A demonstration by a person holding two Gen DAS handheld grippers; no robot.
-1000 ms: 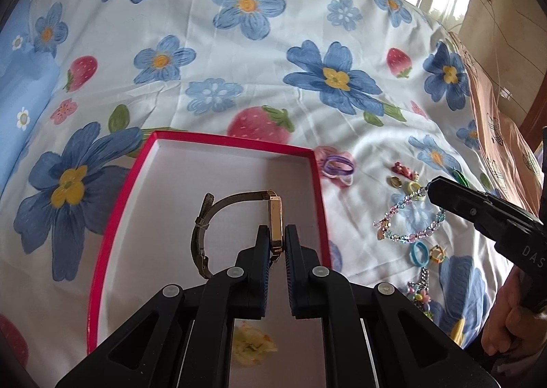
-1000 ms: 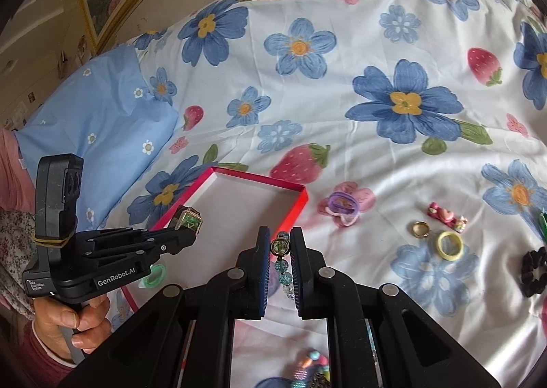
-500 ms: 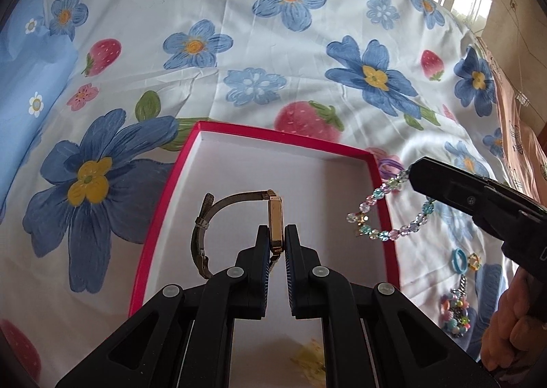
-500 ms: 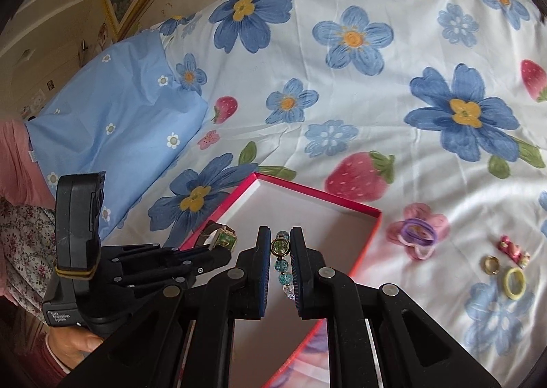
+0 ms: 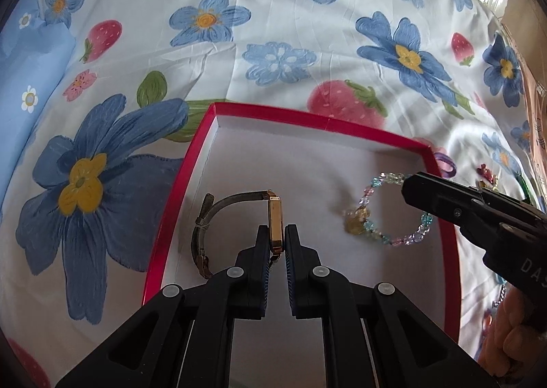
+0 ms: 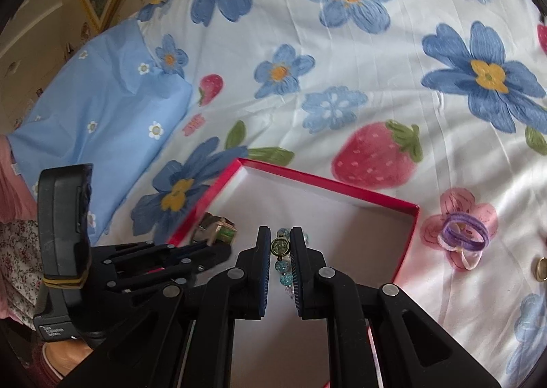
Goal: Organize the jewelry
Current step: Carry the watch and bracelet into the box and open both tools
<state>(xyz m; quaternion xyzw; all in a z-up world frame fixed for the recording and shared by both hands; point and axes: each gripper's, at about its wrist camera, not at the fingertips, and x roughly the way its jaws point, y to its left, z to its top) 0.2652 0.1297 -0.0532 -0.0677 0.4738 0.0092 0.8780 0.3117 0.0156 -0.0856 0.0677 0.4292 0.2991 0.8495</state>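
Note:
A red-rimmed box (image 5: 345, 126) with a white floor lies on the flowered bedsheet. My left gripper (image 5: 276, 234) is shut on a gold wristwatch (image 5: 275, 224), whose grey strap (image 5: 205, 227) hangs to the left over the box floor. My right gripper (image 6: 280, 244) is shut on a pastel bead bracelet (image 6: 283, 268) with a round charm. From the left wrist view the bracelet (image 5: 393, 213) dangles as a loop over the box's right side, below the right gripper's black tip (image 5: 415, 188). In the right wrist view the left gripper (image 6: 208, 251) holds the watch (image 6: 215, 229) at the box's left rim (image 6: 328, 183).
A purple hair tie (image 6: 465, 234) lies on a pink flower right of the box, with a gold ring (image 6: 540, 268) beyond it. More small trinkets (image 5: 487, 176) lie at the right. A blue pillow (image 6: 99, 114) sits at the left. A hand (image 5: 509, 336) grips the right tool.
Both grippers have come in and down over the box. The bracelet has travelled from the sheet at the right to above the box floor. The watch hangs lower in the box.

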